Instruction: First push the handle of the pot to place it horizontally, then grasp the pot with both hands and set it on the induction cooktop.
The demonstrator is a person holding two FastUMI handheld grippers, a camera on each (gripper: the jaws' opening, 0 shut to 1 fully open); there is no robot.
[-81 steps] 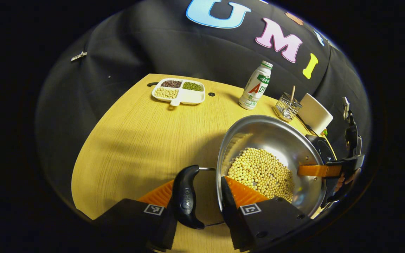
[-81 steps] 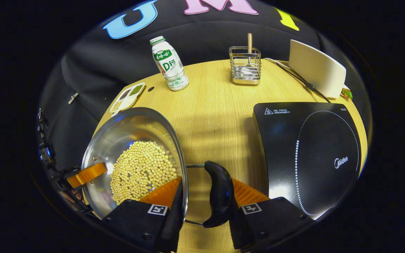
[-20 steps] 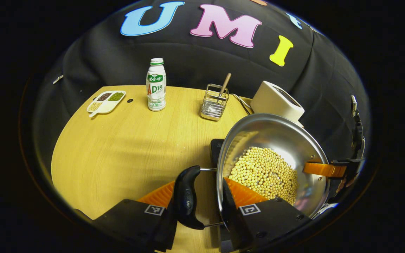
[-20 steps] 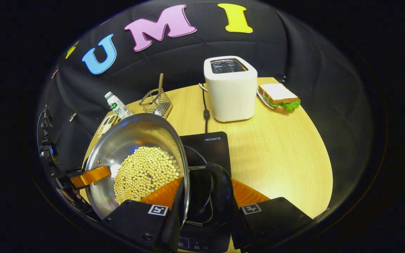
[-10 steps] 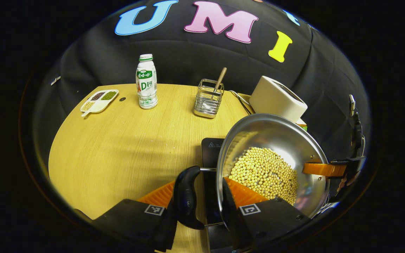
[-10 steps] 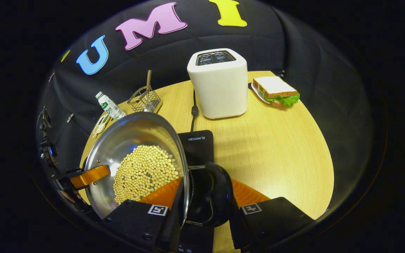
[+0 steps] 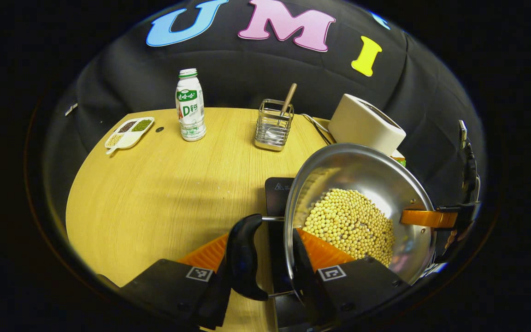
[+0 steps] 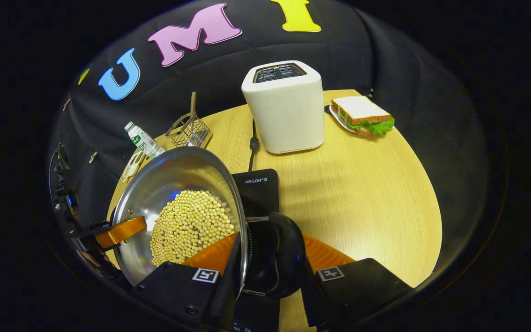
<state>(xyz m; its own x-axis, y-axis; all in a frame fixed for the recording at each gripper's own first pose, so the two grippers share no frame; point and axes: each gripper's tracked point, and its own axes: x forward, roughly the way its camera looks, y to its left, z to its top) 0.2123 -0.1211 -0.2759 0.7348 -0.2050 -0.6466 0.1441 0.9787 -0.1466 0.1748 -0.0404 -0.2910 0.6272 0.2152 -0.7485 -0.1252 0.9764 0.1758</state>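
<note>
While two tongs, left (image 7: 265, 256) and right (image 8: 268, 260), each clamp one pot (image 7: 357, 184) handle, one cooktop (image 8: 258, 191) below, one toaster (image 8: 286, 108).

The pot (image 7: 362, 184) covers most of the induction cooktop (image 7: 275, 189), so whether its base touches the glass cannot be told. In the right gripper view the pot hides part of the bean tray (image 8: 132, 167). The sandwich's plate (image 8: 337, 119) barely shows beneath it.

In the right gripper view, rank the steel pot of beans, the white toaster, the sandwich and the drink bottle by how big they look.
Largest to smallest as they look:
1. round steel pot of yellow beans, though it is nearest the camera
2. white boxy toaster
3. sandwich with green lettuce
4. white drink bottle with green cap
</note>
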